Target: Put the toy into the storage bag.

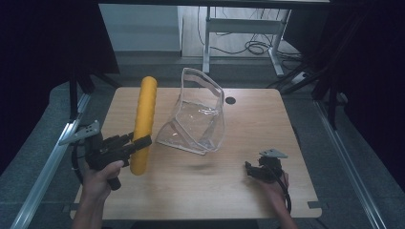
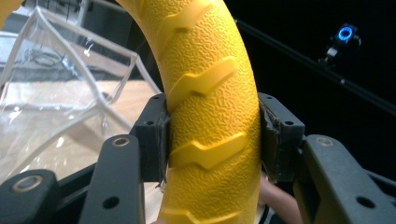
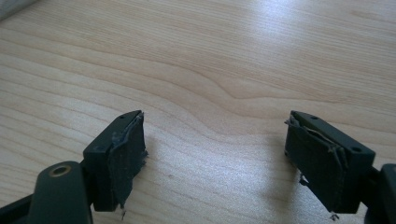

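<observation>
Above the table's (image 1: 200, 191) left half, the left gripper (image 1: 138, 143) clamps a yellow foam roller (image 1: 143, 119) beside a clear plastic bag (image 1: 198, 119); no lettering seems legible. Right gripper (image 1: 249, 169) rests wide open, holding nothing.

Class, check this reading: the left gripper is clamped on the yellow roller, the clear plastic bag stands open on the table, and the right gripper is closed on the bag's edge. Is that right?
Not quite. The right gripper holds nothing: in the right gripper view its jaws stand wide apart over bare table. The left gripper does clamp the yellow roller, and the clear plastic bag stands open.
</observation>
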A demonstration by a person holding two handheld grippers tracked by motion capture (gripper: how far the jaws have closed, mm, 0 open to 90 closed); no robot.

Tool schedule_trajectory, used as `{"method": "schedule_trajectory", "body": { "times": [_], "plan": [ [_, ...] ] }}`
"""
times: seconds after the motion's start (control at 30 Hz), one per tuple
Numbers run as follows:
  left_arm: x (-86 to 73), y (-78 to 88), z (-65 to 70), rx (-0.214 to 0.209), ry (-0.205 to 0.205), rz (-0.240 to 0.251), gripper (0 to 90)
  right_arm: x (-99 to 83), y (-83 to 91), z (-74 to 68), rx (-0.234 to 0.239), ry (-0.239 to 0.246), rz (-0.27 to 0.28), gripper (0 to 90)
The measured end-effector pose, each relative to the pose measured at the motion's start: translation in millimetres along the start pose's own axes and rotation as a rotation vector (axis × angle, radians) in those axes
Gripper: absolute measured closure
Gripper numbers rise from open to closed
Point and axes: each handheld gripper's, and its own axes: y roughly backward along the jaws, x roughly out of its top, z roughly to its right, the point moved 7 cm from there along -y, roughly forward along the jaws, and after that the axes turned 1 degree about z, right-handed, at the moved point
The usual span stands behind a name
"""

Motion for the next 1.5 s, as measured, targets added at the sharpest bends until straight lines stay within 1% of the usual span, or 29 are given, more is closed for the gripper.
{"method": "schedule_trajectory", "body": {
  "times": [0.13, 0.23, 0.27, 0.4, 0.43, 0.5, 0.63, 0.7, 1.03, 1.4, 1.5],
  "plan": [
    [6.2, -8.9, 2.6, -0.004, 0.004, 0.027, 50.9, 0.0, 0.0, 0.0, 0.000, -0.001, 0.000, 20.1],
    [9.0, -13.0, 3.1, 0.004, 0.001, 0.034, 50.9, 0.1, 0.0, -0.2, 0.000, -0.002, 0.000, 20.1],
    [11.7, -17.0, 3.5, 0.013, -0.009, 0.037, 50.9, 0.1, 0.0, -0.2, 0.000, -0.003, 0.001, 20.1],
    [16.2, -22.0, 4.4, 0.027, -0.022, 0.049, 50.9, 0.1, 0.0, -0.1, -0.001, -0.003, 0.001, 20.1],
    [19.5, -24.5, 5.0, 0.032, -0.022, 0.065, 50.9, 0.0, 0.0, -0.1, 0.000, -0.002, 0.000, 20.1],
    [23.0, -26.7, 5.0, 0.037, -0.021, 0.079, 50.9, 0.1, 0.0, -0.1, 0.000, -0.002, 0.000, 20.1],
    [28.8, -30.7, 6.5, 0.036, -0.017, 0.105, 50.9, 0.1, -0.1, 0.0, 0.000, -0.001, 0.001, 20.1],
    [32.0, -34.4, 9.4, 0.032, -0.025, 0.114, 50.9, 0.1, -0.1, -0.1, 0.000, -0.001, 0.001, 20.1],
    [44.6, -49.1, 18.2, 0.016, -0.039, 0.128, 50.9, 0.0, 0.0, 0.0, 0.000, 0.000, 0.001, 20.1],
    [55.5, -57.8, 22.3, 0.026, -0.044, 0.155, 51.0, 0.1, -0.3, 0.1, 0.000, 0.001, 0.003, 20.1],
    [59.4, -60.4, 25.6, 0.028, -0.049, 0.161, 50.9, 0.1, -0.3, 0.1, 0.000, 0.001, 0.003, 20.1]
  ]
}}
